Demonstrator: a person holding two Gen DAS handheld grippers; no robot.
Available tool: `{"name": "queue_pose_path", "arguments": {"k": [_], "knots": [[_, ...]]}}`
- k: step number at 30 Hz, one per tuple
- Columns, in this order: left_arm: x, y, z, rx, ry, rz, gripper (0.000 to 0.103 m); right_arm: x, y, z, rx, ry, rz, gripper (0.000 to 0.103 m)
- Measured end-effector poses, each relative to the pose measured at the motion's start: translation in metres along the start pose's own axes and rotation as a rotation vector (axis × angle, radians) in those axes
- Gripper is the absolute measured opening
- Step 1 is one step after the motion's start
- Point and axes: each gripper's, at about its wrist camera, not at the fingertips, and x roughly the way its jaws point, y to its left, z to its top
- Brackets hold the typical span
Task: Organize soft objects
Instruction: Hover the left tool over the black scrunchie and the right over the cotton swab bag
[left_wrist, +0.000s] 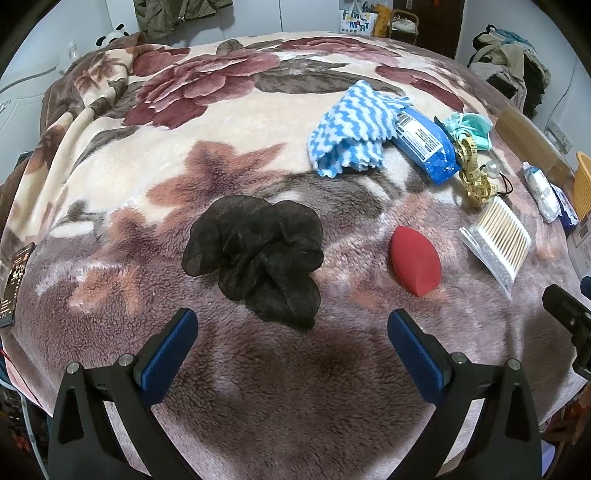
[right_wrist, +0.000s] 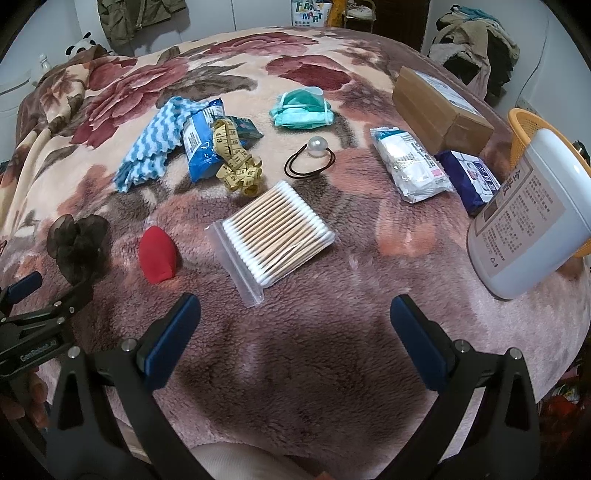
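Note:
A dark sheer scrunchie (left_wrist: 255, 256) lies on the floral blanket just ahead of my open, empty left gripper (left_wrist: 291, 332); it also shows in the right wrist view (right_wrist: 79, 242). A red sponge (left_wrist: 415, 260) lies to its right, also in the right wrist view (right_wrist: 159, 254). A blue-white striped cloth (left_wrist: 351, 133) (right_wrist: 155, 142) lies further back. My right gripper (right_wrist: 295, 317) is open and empty, just short of a bag of cotton swabs (right_wrist: 275, 236). A green face mask (right_wrist: 301, 109) lies at the back.
A blue packet (right_wrist: 201, 147), yellow tape measure (right_wrist: 238, 160), pearl hair tie (right_wrist: 312, 158), white packet (right_wrist: 410, 164) and dark blue packet (right_wrist: 471, 179) lie on the blanket (right_wrist: 295, 369). A cardboard box (right_wrist: 439, 109), orange basket (right_wrist: 524, 129) and white container (right_wrist: 528, 218) stand at right. A phone (left_wrist: 14, 282) lies at left.

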Motion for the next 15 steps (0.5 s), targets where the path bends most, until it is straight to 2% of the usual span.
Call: {"name": "queue_pose_path", "arguments": {"k": [15], "knots": [[0.0017,0.0006,-0.0017,0.002,0.003,0.001,0.103,-0.0003,0.0009,-0.0014,-0.001,0.003,0.001,0.103]]}}
